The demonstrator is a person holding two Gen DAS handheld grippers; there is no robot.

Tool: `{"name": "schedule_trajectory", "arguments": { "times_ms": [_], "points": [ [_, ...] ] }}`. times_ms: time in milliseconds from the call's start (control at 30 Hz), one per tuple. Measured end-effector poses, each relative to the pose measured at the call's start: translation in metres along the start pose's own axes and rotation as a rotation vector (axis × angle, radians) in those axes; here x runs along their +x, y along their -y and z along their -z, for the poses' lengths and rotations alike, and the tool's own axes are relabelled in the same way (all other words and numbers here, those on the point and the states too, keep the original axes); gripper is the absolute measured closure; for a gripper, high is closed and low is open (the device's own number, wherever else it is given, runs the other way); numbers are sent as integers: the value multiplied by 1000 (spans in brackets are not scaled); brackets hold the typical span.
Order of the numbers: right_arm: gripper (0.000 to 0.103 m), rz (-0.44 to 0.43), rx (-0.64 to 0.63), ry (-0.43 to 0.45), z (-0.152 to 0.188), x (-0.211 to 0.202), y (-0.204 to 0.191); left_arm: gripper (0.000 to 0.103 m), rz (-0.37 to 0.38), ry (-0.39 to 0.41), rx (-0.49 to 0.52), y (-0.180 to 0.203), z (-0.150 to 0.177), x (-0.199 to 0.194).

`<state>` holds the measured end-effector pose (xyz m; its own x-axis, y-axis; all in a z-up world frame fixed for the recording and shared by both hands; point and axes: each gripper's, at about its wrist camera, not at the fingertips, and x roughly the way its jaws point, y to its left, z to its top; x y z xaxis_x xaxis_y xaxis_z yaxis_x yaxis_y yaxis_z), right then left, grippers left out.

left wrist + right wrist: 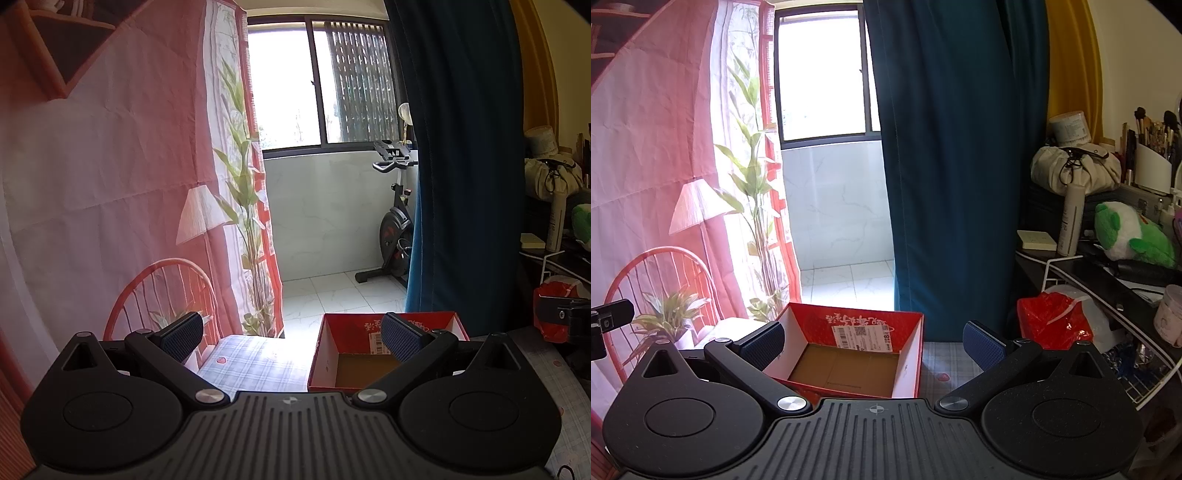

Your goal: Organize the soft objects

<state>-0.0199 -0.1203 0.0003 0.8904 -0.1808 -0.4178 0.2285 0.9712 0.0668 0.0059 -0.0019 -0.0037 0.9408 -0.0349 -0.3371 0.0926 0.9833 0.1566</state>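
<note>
Right wrist view has your right gripper [873,341] spread wide and empty above the red box [905,373], whose brown bottom looks bare, so I'd judge you're at the start w/ nothing packed yet. Left gripper [291,338] is spread and empty too, beside the box. Next you likely need the green plush toy [1134,234] on the cluttered shelf [1108,280], well apart to the right; its lower part is hidden, other soft items hard to make out.

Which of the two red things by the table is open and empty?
The red cardboard box on the checked tablecloth: open top, bare brown bottom. The red plastic bag beside it is crumpled.
</note>
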Motion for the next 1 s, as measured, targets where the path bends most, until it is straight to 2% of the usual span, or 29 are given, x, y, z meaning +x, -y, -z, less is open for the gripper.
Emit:
{"name": "schedule_trajectory", "arguments": {
  "times_ms": [1000],
  "points": [
    [0, -3, 7, -2, -1, 0, -1, 0, 7, -3, 2, 0, 0, 1]
  ]
}}
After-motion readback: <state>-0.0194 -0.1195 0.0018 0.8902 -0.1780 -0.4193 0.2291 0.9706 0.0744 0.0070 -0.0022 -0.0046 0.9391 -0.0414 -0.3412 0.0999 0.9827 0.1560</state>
